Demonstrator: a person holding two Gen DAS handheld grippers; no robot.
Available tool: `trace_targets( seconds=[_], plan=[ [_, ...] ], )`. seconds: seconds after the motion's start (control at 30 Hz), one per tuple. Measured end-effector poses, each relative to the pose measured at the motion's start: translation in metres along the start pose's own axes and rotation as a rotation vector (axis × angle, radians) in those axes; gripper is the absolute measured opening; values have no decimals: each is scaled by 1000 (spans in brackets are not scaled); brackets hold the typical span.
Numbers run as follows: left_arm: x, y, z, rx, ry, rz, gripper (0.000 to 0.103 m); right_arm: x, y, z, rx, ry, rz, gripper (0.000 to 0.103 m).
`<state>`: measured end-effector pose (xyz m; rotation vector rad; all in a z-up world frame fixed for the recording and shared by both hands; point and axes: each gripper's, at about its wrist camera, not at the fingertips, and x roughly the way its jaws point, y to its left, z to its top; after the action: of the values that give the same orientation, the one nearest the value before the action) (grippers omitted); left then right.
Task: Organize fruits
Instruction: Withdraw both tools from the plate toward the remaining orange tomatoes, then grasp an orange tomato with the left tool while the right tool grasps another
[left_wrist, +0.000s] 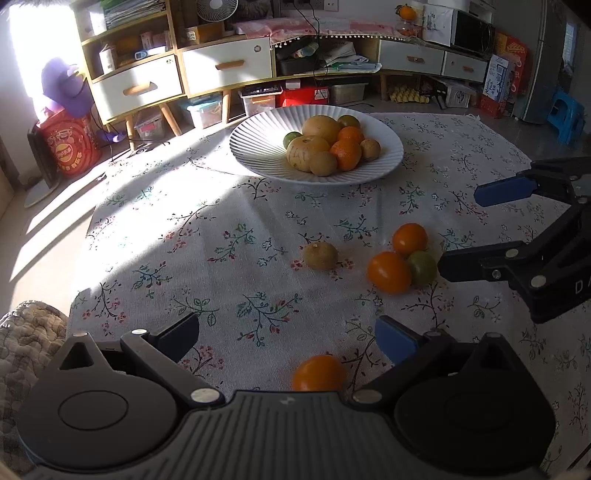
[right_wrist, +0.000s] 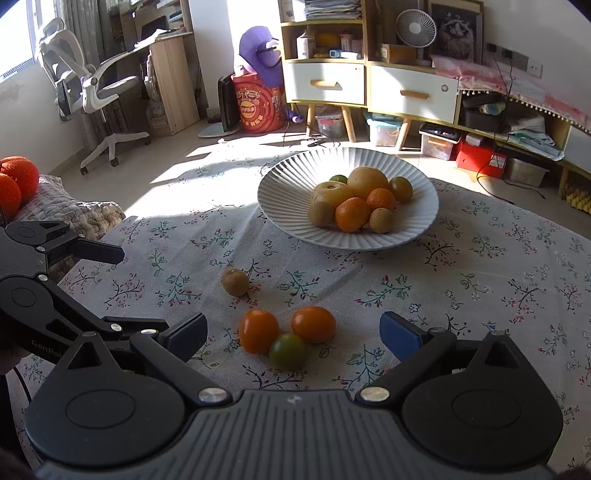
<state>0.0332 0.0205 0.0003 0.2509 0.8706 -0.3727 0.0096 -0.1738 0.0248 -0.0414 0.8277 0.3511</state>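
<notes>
A white ribbed plate (left_wrist: 255, 147) (right_wrist: 280, 192) at the far side of the table holds several fruits: pears, oranges, kiwis, green citrus. Loose on the floral cloth lie a kiwi (left_wrist: 320, 255) (right_wrist: 235, 282), two orange fruits (left_wrist: 389, 272) (left_wrist: 409, 239) (right_wrist: 258, 331) (right_wrist: 313, 324) and a green fruit (left_wrist: 422, 267) (right_wrist: 288, 351) touching each other. Another orange fruit (left_wrist: 318, 373) lies between the open jaws of my left gripper (left_wrist: 286, 336). My right gripper (right_wrist: 293, 332) is open, with the three touching fruits between its fingers; it shows at the right in the left wrist view (left_wrist: 460, 230). My left gripper shows at the left in the right wrist view (right_wrist: 114, 288).
The table has a floral cloth (left_wrist: 236, 236). A quilted cushion (right_wrist: 70, 210) with orange balls (right_wrist: 16, 181) sits at the table's left. Cabinets with drawers (left_wrist: 225, 66), storage boxes and an office chair (right_wrist: 92, 85) stand beyond the table.
</notes>
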Motion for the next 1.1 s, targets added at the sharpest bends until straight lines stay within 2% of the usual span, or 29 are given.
trace_targets(
  seconds=[0.23, 0.4, 0.47, 0.53, 0.63, 1.0, 1.1],
  plan=[
    [4, 2, -14, 11, 70, -44, 93, 8, 17, -6, -74, 31, 17, 99],
    [4, 4, -15, -6, 90, -78, 91, 11, 26, -7, -107, 38, 41, 99],
    [7, 4, -14, -8, 101, -95, 85, 13, 28, -6, -112, 38, 50, 98],
    [10, 5, -15, -26, 125, -121, 71, 15, 31, -6, -112, 42, 57, 97],
    [13, 9, -16, -67, 156, -159, 61, 18, 32, -4, -113, 45, 62, 94],
    [12, 12, -16, -94, 141, -205, 39, 29, 36, 0, -95, 74, 76, 77],
    [13, 15, -16, -109, 140, -215, 37, 30, 36, 0, -91, 81, 72, 75]
  ],
)
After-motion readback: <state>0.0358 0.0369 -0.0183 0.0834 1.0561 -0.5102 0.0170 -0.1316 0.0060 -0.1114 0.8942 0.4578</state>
